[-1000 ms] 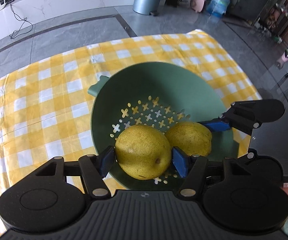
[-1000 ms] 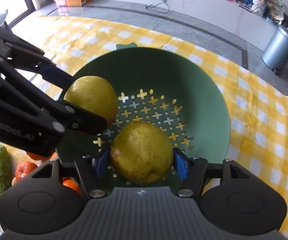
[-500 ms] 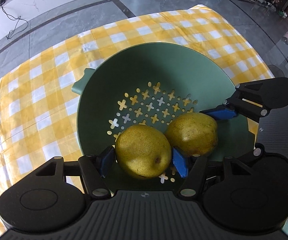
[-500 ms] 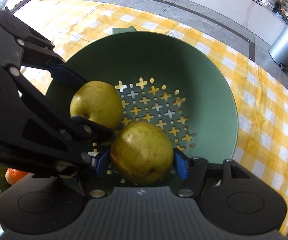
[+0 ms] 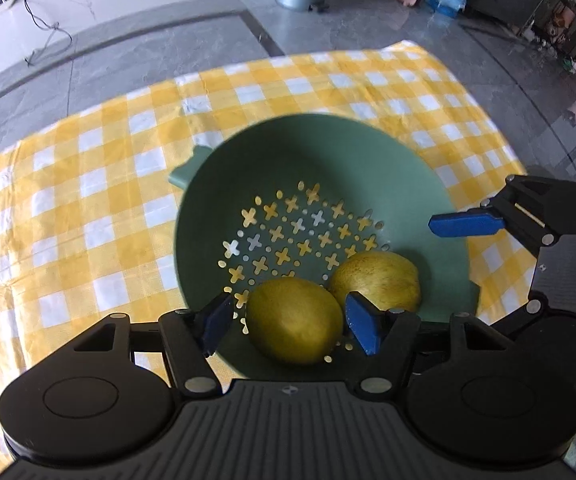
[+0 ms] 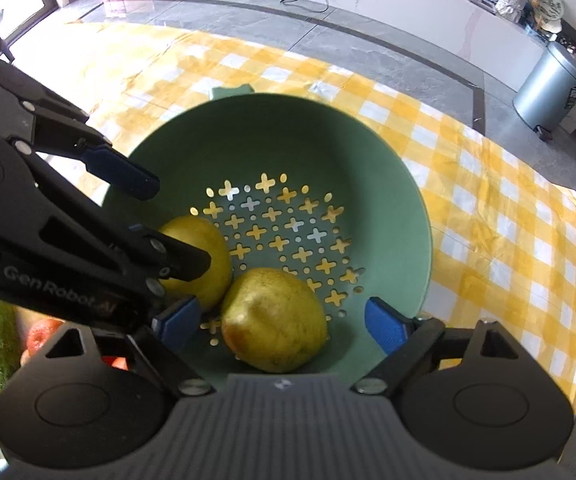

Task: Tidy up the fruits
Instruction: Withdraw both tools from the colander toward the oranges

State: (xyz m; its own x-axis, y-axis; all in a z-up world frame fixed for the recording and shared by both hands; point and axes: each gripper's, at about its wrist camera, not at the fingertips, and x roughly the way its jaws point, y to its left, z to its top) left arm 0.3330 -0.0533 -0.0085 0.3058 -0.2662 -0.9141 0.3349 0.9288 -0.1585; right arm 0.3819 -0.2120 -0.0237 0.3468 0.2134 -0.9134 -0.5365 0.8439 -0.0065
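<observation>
Two yellow pears lie side by side in a green colander (image 5: 368, 152) on the yellow checked cloth. In the left wrist view my left gripper (image 5: 290, 320) is open, its blue pads either side of the near pear (image 5: 294, 320) with small gaps. The second pear (image 5: 380, 280) lies just behind it. In the right wrist view my right gripper (image 6: 279, 320) is open wide above its pear (image 6: 273, 320), pads apart from it. The other pear (image 6: 203, 256) is partly hidden behind the left gripper's black fingers (image 6: 127, 172). The colander (image 6: 328, 140) fills the middle of that view.
Orange fruits (image 6: 41, 334) and a cucumber (image 6: 1, 340) lie on the cloth at the lower left of the right wrist view. A grey bin (image 6: 552, 88) stands on the floor beyond the table. The cloth's far edge (image 5: 247, 64) meets grey floor.
Both grippers have opened and let go of their pears, which now rest in the colander. Both grippers have drawn back and up a little.
</observation>
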